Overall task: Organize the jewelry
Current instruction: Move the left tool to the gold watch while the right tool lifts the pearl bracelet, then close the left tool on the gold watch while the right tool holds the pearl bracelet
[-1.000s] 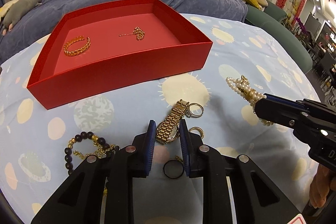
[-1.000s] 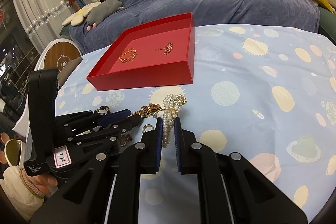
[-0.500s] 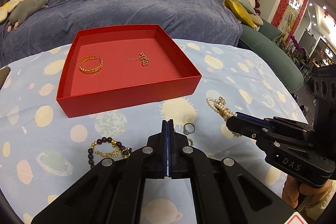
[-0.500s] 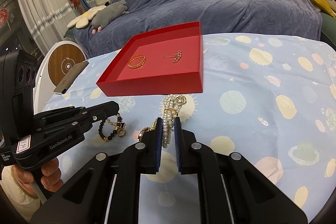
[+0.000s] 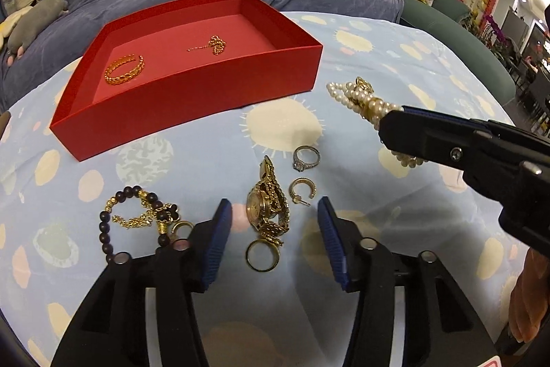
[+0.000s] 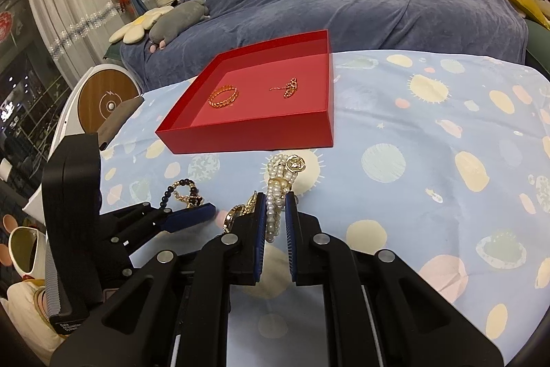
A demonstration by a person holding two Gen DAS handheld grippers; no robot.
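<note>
At nine o'clock on the tabletop [image 5: 395, 50] lies a beaded bracelet [image 5: 137, 219]. The left gripper [image 5: 271, 239] has its jaws opening, a gold watch [image 5: 268, 205] lying loose between them. At twelve sits the red tray [image 5: 192, 98], a gold bangle [image 5: 123, 73] inside. At three, the right gripper [image 6: 276, 219] is clenched on a pearl bracelet [image 6: 278, 191].
</note>
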